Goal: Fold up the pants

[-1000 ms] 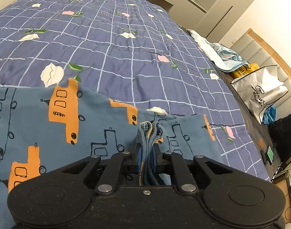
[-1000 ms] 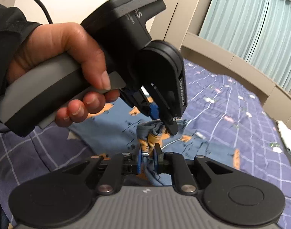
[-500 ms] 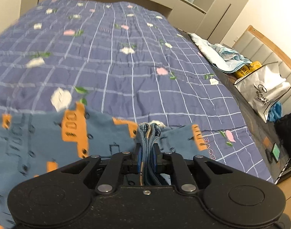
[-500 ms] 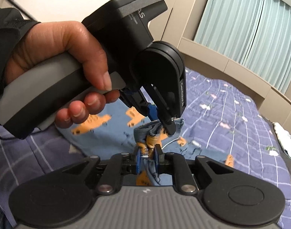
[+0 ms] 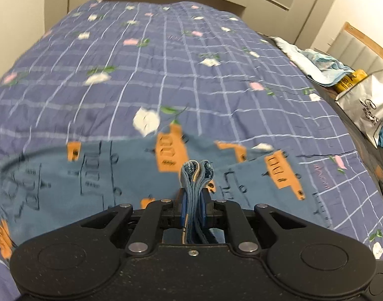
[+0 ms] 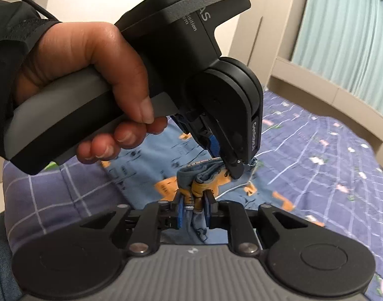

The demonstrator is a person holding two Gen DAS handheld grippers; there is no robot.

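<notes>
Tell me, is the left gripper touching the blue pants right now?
Touching. In the left wrist view the left gripper has a bunched edge of the pants pinched between its blue pads.

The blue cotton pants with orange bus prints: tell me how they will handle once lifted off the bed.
The blue cotton pants with orange bus prints look floppy: the edge bunches into soft rolls in the left gripper. They are probably light, being thin. Likely grippy rather than slippery: the right gripper also pinches a wad of them.
</notes>
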